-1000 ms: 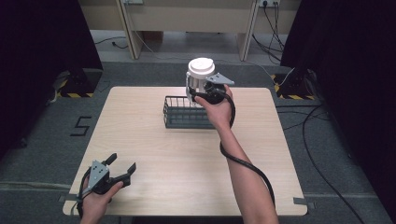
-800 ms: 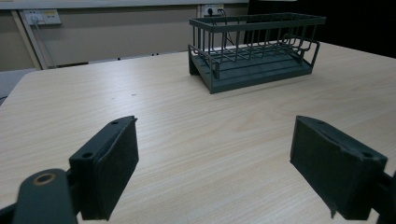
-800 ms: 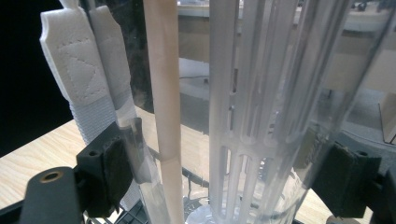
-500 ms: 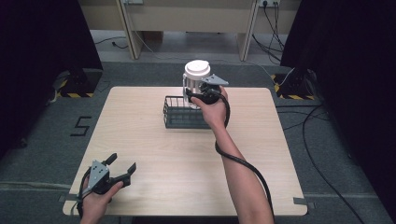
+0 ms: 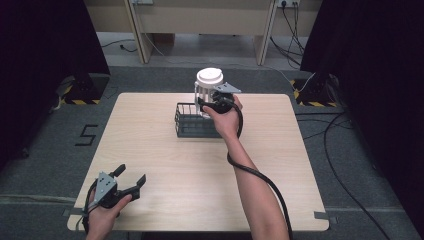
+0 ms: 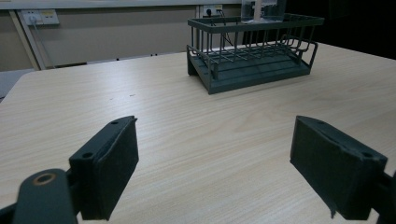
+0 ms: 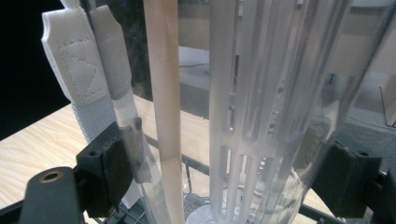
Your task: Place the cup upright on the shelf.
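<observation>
Our left gripper (image 5: 131,182) rests open at the table's (image 5: 165,165) near left corner, idle. Our right gripper (image 5: 212,100), arm stretched forward, clamps the clear white-lidded container (image 5: 209,85) above the wire rack's (image 5: 192,122) far end; next we judge it needs lowering into the rack.

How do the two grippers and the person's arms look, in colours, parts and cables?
Both grippers are black with two flat, padded jaws. The left gripper and the right gripper each carry a grey three-cornered plate on top. A thick black cable trails from the right gripper along the forearm. The forearms are bare; no sleeves show.
</observation>
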A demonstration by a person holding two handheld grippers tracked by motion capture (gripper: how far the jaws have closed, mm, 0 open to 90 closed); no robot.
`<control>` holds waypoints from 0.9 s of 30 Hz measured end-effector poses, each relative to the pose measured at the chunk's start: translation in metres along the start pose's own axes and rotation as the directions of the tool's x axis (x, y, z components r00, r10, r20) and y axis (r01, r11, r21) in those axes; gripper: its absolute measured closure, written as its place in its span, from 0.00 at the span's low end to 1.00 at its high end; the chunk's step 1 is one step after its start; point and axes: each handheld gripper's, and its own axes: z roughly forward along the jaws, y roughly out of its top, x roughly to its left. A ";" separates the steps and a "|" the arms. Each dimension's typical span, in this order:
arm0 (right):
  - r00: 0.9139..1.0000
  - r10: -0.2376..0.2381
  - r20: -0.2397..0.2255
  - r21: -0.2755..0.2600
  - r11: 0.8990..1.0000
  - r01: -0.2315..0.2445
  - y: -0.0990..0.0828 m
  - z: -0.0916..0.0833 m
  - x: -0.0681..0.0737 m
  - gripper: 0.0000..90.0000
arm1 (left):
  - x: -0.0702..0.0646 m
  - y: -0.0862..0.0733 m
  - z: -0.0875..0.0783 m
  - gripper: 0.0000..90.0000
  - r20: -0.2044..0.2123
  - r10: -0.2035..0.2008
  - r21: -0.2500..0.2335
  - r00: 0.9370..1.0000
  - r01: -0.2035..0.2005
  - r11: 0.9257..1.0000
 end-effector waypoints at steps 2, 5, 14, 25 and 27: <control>1.000 0.004 0.001 0.005 1.000 -0.004 -0.003 0.002 0.000 0.20 | 0.000 0.000 0.000 0.16 0.000 0.001 0.000 1.000 -0.001 1.000; 1.000 0.008 0.002 0.013 1.000 -0.008 -0.006 0.004 -0.001 0.20 | 0.000 0.000 0.000 0.16 0.000 0.000 -0.001 1.000 0.000 1.000; 1.000 0.012 0.009 0.034 0.999 -0.012 -0.015 0.010 0.000 0.20 | 0.000 0.000 0.000 0.16 0.001 0.000 -0.001 1.000 0.000 1.000; 1.000 0.007 0.016 0.061 0.998 -0.008 -0.023 0.014 0.003 0.20 | 0.000 0.000 0.000 0.16 0.002 -0.001 -0.002 1.000 0.001 1.000; 1.000 0.005 0.016 0.065 0.998 -0.006 -0.024 0.015 0.003 0.20 | 0.000 0.000 0.000 0.16 0.003 0.000 -0.002 1.000 0.000 1.000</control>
